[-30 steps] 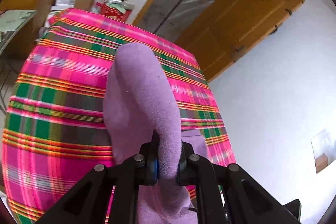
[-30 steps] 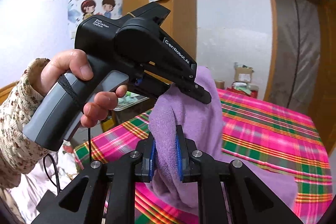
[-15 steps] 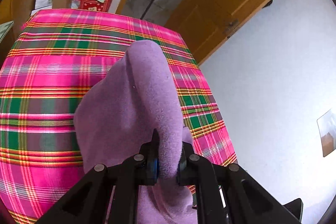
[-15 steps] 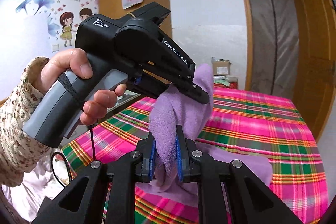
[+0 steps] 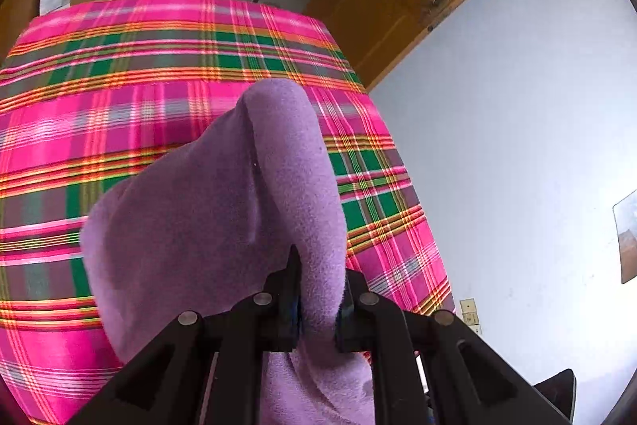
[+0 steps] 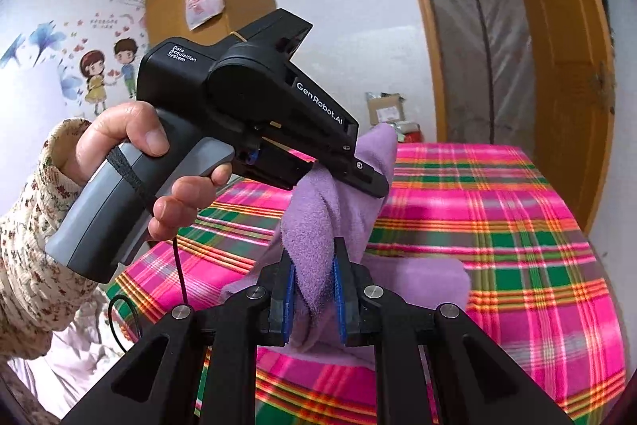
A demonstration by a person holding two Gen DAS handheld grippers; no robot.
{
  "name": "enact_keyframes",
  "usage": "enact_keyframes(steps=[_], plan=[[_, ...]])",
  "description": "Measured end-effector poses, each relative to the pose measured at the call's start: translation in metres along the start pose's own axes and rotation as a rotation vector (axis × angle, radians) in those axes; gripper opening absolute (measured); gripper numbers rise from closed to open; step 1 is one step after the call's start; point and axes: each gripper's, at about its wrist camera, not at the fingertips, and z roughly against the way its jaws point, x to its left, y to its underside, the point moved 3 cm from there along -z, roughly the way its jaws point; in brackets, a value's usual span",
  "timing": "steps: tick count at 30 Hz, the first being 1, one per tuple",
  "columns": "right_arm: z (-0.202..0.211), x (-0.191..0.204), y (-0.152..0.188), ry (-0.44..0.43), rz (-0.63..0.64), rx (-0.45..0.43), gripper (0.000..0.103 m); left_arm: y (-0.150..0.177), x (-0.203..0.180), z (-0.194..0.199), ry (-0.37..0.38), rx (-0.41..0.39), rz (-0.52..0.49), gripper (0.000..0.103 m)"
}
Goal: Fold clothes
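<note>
Jaws of both devices are seen clenched on one purple fleece garment (image 5: 223, 226): the left gripper (image 5: 318, 309) pinches a raised fold, and the right gripper (image 6: 314, 289) clamps another bunched part between blue pads (image 6: 287, 299). Part of the garment is held lifted between them, while its lower portion is draped on the pink-and-green plaid worktop (image 6: 497, 226). A hand (image 6: 131, 154) in a floral sleeve (image 6: 28, 265) is shown grasping the left device; a wooden door (image 6: 565, 66) stands behind.

Plain lilac-purple garment (image 5: 223, 226); the counter (image 5: 119, 106) wears a pink plaid cloth (green and orange stripes); black tongs (image 6: 314, 289) with blue pads (image 6: 287, 301).
</note>
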Motion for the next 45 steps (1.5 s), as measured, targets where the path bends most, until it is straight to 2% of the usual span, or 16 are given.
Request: enact_keyframes(steps=[5,14,20,25,29,32,36,41,45], plan=[[0.000,-0.026,0.006,0.021,-0.036,0.023,0.016,-0.004,-0.012,-0.027,-0.027,0.036,-0.014,0.014],[-0.010,-0.062,0.027,0.037,-0.101,0.085,0.016,-0.004,-0.012,-0.069,-0.045,0.120,-0.007,0.019],[-0.015,-0.075,0.044,0.047,-0.140,0.125,0.017,0.000,-0.007,-0.080,0.010,0.148,-0.005,0.026],[-0.018,-0.083,0.056,0.058,-0.185,0.150,0.017,0.002,-0.010,-0.060,0.090,0.084,-0.043,0.033],[-0.019,-0.084,0.059,0.067,-0.196,0.154,0.017,0.005,-0.006,-0.039,0.098,0.030,-0.052,0.033],[-0.017,-0.087,0.061,0.062,-0.224,0.158,0.017,0.013,0.004,-0.025,0.084,0.003,-0.036,0.033],[-0.015,-0.094,0.066,0.048,-0.284,0.166,0.017,0.033,0.025,-0.007,0.021,-0.023,-0.024,0.033],[-0.010,-0.107,0.076,0.043,-0.367,0.186,0.018,0.063,0.065,0.016,0.000,-0.064,0.061,0.033],[-0.005,-0.110,0.083,0.083,-0.360,0.214,0.018,0.089,0.087,0.025,0.003,-0.072,0.097,0.033]])
